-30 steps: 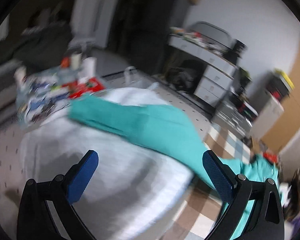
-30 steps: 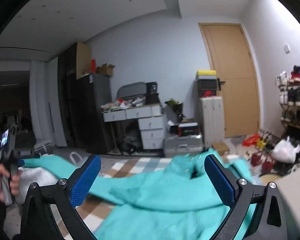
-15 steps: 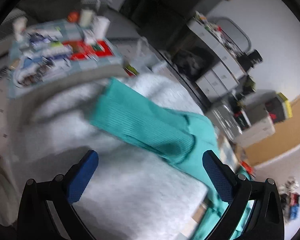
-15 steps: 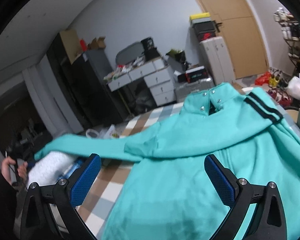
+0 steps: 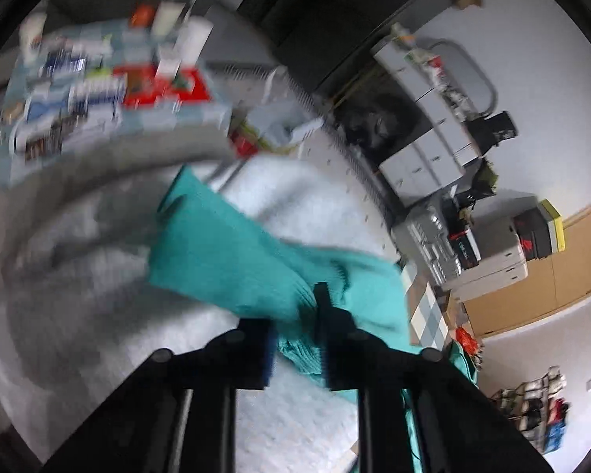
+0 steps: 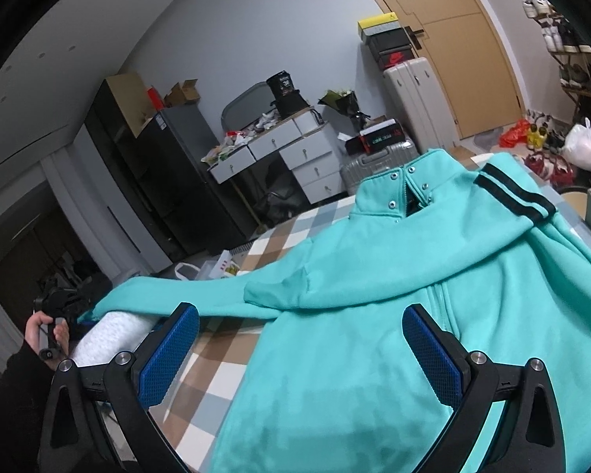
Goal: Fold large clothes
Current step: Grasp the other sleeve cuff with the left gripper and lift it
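A teal zip jacket (image 6: 394, 307) lies spread on a checked cloth (image 6: 232, 358), collar with snaps at the far end. Its left sleeve (image 6: 185, 295) stretches out to the left over a white fluffy cushion (image 6: 114, 331). In the left wrist view my left gripper (image 5: 295, 331) is shut on the ribbed cuff of that sleeve (image 5: 232, 252), above the white cushion (image 5: 98, 315). My right gripper (image 6: 299, 354) is open and empty, hovering over the jacket's lower body. The left gripper also shows in the right wrist view (image 6: 59, 303), held by a hand.
A low table with boxes and bottles (image 5: 98, 79) stands beyond the cushion. White drawers (image 6: 295, 149), a black fridge (image 6: 169, 181), suitcases (image 6: 417, 98) and a wooden door (image 6: 465, 39) line the far wall. Shoes and bags (image 6: 551, 146) lie on the floor at right.
My left gripper has closed on the sleeve cuff; it was open before. My right gripper has tilted down over the jacket and stays open.
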Motion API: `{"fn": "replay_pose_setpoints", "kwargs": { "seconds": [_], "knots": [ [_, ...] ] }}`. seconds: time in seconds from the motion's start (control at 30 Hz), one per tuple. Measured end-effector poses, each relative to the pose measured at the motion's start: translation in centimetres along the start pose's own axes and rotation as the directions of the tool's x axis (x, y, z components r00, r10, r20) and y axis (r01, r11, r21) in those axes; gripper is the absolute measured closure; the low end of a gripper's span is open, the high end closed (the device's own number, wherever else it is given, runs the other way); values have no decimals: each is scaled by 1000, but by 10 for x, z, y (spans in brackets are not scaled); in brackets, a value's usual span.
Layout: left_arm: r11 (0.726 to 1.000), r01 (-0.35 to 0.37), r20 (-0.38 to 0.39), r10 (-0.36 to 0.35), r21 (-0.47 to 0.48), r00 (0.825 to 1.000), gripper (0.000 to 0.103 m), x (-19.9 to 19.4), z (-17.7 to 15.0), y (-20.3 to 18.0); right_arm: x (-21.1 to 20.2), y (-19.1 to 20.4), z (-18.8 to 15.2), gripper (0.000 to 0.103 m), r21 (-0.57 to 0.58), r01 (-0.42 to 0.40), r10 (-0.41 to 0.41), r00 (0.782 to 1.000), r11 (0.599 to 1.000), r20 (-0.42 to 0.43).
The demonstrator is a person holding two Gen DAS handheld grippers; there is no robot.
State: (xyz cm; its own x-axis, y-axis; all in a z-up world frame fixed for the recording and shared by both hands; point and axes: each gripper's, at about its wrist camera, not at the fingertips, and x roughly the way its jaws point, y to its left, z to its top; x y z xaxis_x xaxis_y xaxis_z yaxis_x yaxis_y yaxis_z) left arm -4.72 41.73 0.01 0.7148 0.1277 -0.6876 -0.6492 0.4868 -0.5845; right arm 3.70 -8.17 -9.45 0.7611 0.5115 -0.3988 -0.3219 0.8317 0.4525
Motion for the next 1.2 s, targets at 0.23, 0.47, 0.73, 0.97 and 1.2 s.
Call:
{"fn": "replay_pose_setpoints", "kwargs": {
  "seconds": [0.23, 0.47, 0.73, 0.97, 1.2],
  "knots": [
    [989, 92, 84, -102, 120, 991, 91, -21, -11, -27, 0, 1, -1, 0, -9, 0, 0, 1000, 1000, -7],
    [990, 119, -39, -122, -70, 992, 47, 17, -11, 10, -4, -3, -1, 0, 1, 2, -2, 1000, 1000, -10],
    [997, 80, -44, -80, -5, 996, 81, 10, -6, -10, -3, -6, 1, 0, 8, 1, -1, 1000, 1000, -21],
    [988, 75, 44, -81, 133, 996, 95, -13, -1, -39, -4, -7, 2, 0, 4, 11, -11, 1000, 1000, -23],
    [893, 210, 73, -260, 398, 963, 96, -52, -21, -161, -8, -15, 5, 0, 16, 63, -63, 998, 998, -2]
  ]
}}
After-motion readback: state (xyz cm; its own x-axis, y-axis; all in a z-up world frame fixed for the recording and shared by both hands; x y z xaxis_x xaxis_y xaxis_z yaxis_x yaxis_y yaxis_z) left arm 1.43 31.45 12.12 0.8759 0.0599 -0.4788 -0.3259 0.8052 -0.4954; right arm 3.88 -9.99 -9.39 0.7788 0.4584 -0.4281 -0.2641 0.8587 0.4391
